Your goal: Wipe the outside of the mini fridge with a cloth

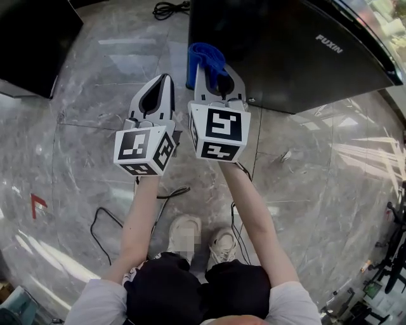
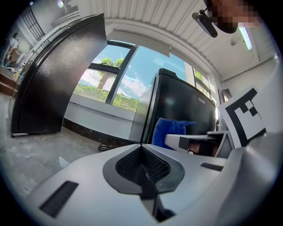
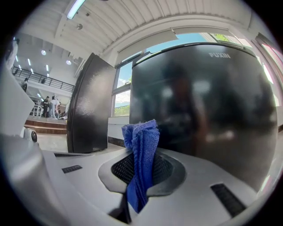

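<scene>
Partly hidden, the cloth [image 1: 206, 58] sits pinched in the right gripper [image 3: 141, 172].

Grey marble floor [image 1: 317, 165]: a red arrow mark [image 1: 38, 204] at left, a black cable [image 1: 92, 225] near (a coiled cable [image 1: 170, 7] lies far), a black cabinet [image 1: 32, 38] far left.

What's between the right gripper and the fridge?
Only the cloth, clamped in the right gripper and sticking out toward the fridge. The right gripper view shows it best, and the head view shows it too.
</scene>
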Tool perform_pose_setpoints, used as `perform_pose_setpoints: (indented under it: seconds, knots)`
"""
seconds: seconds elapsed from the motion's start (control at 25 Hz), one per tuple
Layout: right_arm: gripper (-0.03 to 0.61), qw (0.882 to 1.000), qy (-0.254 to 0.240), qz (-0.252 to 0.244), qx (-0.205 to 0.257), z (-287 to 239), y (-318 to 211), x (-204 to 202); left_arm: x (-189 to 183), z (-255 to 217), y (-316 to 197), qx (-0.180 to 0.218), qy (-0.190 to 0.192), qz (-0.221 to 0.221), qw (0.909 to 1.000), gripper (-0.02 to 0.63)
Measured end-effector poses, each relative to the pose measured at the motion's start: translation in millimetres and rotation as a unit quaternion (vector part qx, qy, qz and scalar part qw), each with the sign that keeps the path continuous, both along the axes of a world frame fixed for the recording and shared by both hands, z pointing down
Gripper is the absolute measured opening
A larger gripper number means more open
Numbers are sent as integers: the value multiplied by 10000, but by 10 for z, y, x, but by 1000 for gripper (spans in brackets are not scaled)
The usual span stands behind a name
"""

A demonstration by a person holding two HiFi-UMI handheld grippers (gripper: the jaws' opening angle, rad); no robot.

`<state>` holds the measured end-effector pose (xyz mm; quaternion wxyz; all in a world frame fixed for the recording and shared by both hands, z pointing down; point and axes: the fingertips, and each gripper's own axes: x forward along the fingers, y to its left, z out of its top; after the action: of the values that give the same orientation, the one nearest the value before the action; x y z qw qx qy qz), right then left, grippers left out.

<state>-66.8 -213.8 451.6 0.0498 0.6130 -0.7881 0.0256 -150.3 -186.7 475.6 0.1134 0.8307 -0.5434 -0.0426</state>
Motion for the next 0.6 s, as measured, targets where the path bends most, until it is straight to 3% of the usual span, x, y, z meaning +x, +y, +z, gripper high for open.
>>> perform_pose_setpoints:
  seconds: [0.6]
  knots:
    - [64, 9982, 37, 592, 105, -62, 281, 1039, 996, -13, 123, 78, -145, 736, 9971, 5]
